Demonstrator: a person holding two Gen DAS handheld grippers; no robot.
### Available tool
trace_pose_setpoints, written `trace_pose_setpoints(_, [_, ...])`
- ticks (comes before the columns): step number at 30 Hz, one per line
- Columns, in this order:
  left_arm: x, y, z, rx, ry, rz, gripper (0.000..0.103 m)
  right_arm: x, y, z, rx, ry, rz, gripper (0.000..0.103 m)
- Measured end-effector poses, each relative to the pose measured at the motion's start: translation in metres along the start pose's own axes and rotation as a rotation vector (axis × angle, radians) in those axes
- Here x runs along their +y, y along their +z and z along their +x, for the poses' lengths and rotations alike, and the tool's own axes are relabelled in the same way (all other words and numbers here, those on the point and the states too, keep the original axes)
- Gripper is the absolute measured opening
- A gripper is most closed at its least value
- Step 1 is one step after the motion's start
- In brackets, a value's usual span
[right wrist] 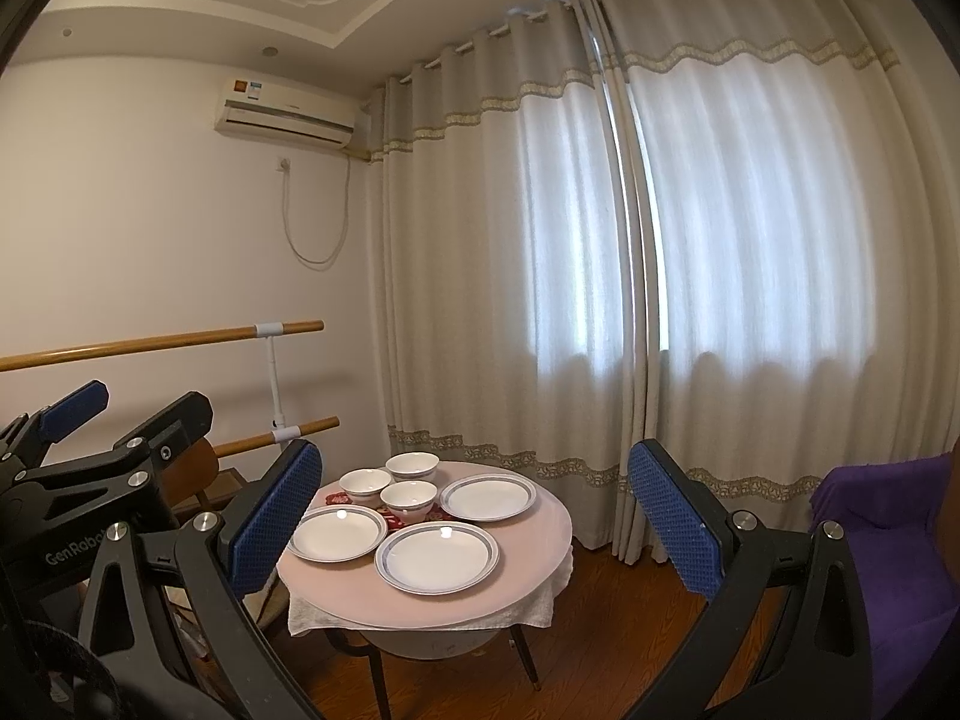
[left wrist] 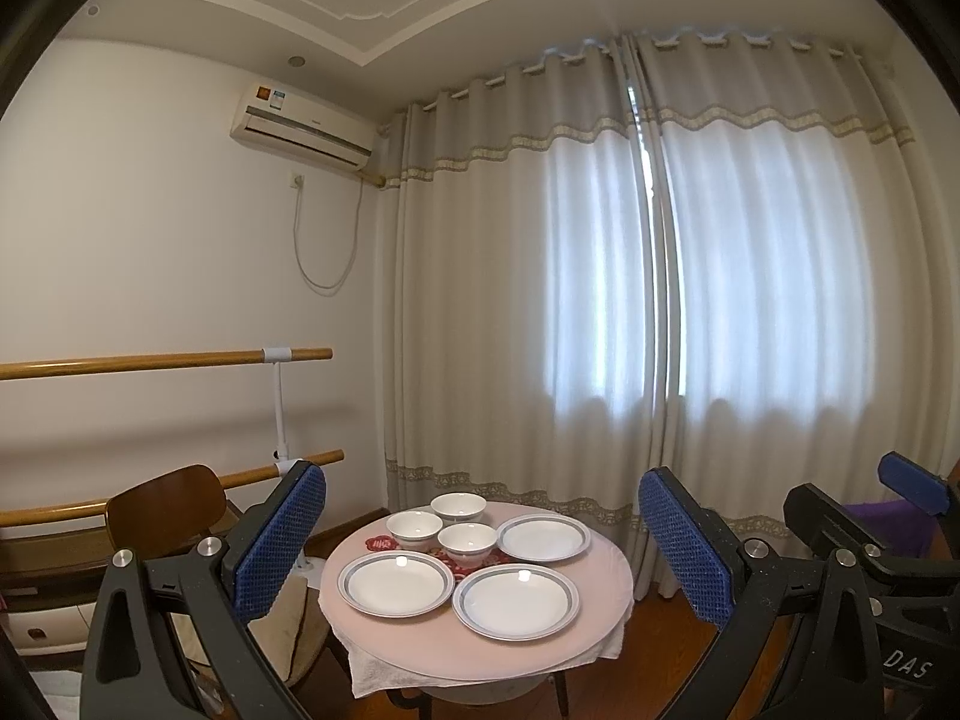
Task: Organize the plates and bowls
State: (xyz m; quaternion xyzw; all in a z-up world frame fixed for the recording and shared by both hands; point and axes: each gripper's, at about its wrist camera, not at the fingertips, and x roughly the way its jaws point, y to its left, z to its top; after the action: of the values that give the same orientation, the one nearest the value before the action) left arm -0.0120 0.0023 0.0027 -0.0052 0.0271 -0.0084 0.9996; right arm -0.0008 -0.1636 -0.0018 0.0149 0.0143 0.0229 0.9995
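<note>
A small round table point(left wrist: 414, 642) with a pink top stands ahead, some way off. On it lie three white plates with blue-grey rims: front left point(left wrist: 396, 583), front right point(left wrist: 516, 601), back right point(left wrist: 543, 537). Three white bowls point(left wrist: 457, 507) point(left wrist: 414, 529) point(left wrist: 467, 542) cluster at the back. My left gripper point(left wrist: 480, 546) is open and empty, held up well short of the table. My right gripper point(right wrist: 474, 516) is open and empty too. The same plates point(right wrist: 437, 556) and bowls point(right wrist: 409, 497) show in the right wrist view.
A wooden chair point(left wrist: 165, 507) stands left of the table. Two wooden wall rails point(left wrist: 162, 361) run along the left wall. Long curtains point(left wrist: 600, 300) hang behind the table. A purple-covered seat point(right wrist: 888, 540) is at the right. The floor is dark wood.
</note>
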Motion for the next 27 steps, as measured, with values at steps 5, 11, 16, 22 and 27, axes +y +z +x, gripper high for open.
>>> trace_pose_setpoints(5, [0.0016, 0.0012, -0.0023, -0.002, 0.0, 0.001, 0.102, 0.0007, 0.0001, -0.0001, 0.0, -0.001, -0.001, 0.103])
trace_pose_setpoints(11, [0.0019, 0.0012, -0.0036, -0.005, 0.0, 0.001, 0.102, 0.0017, 0.0009, -0.0019, -0.005, 0.001, -0.003, 0.103])
trace_pose_setpoints(16, [0.0017, 0.0011, -0.0035, -0.005, 0.0, 0.001, 0.102, 0.002, 0.0011, -0.0019, -0.005, 0.001, -0.004, 0.103])
trace_pose_setpoints(22, [0.0018, 0.0009, -0.0036, -0.005, 0.0, 0.002, 0.102, 0.002, 0.0015, -0.0026, -0.006, 0.0, -0.004, 0.103])
trace_pose_setpoints(27, [0.0016, 0.001, -0.0034, -0.005, 0.0, 0.001, 0.102, 0.0022, 0.0008, -0.0048, -0.008, -0.001, -0.004, 0.103])
